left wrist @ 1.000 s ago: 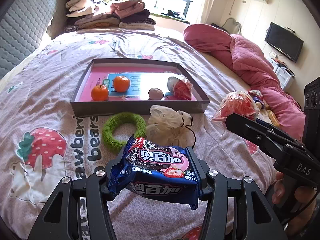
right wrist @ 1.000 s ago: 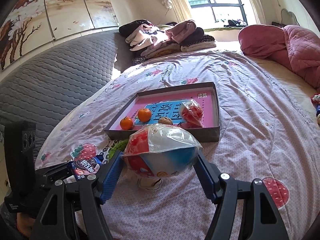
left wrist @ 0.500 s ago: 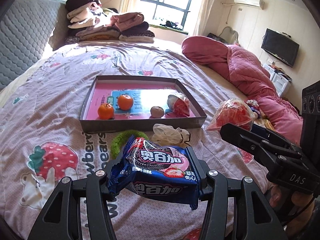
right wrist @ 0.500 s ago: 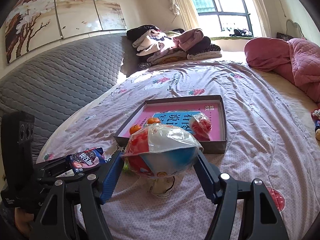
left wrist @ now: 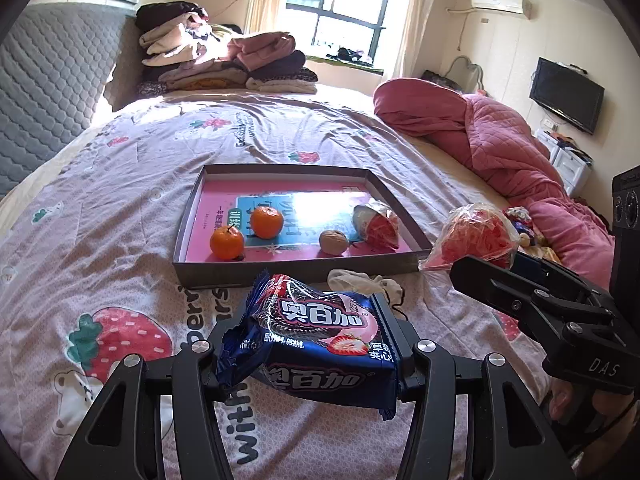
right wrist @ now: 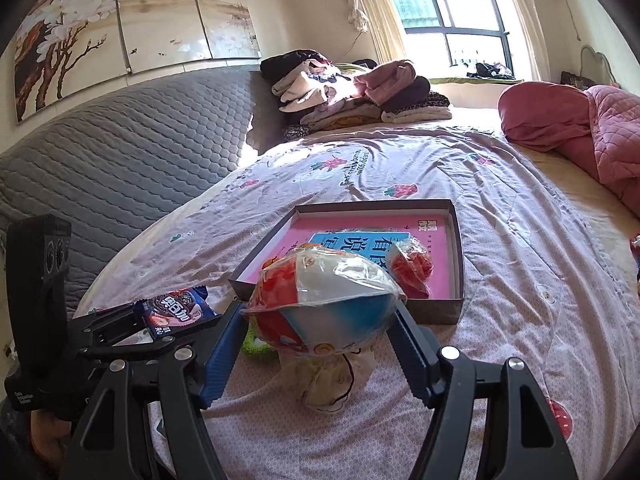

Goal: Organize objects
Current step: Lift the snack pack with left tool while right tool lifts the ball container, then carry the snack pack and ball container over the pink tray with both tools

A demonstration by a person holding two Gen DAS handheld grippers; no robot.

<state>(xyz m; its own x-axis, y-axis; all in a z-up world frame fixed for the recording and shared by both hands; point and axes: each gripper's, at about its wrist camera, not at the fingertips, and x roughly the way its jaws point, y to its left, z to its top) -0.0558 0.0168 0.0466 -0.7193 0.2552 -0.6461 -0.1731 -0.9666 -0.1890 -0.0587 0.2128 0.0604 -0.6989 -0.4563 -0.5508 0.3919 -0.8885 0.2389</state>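
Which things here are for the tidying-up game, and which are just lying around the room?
For the tidying:
- blue cookie packet held in the left tool
- wrapped snack held in the right tool
- tray with two oranges, a walnut and another wrapped snack
- cream pouch in front of the tray

Just lying about:
- pile of clothes
- pink quilt
- TV

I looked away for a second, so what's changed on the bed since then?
Both grippers lifted with their loads: the left gripper still clamps the blue cookie packet, the right gripper the bagged snack. The tray and what lies in it stayed put.
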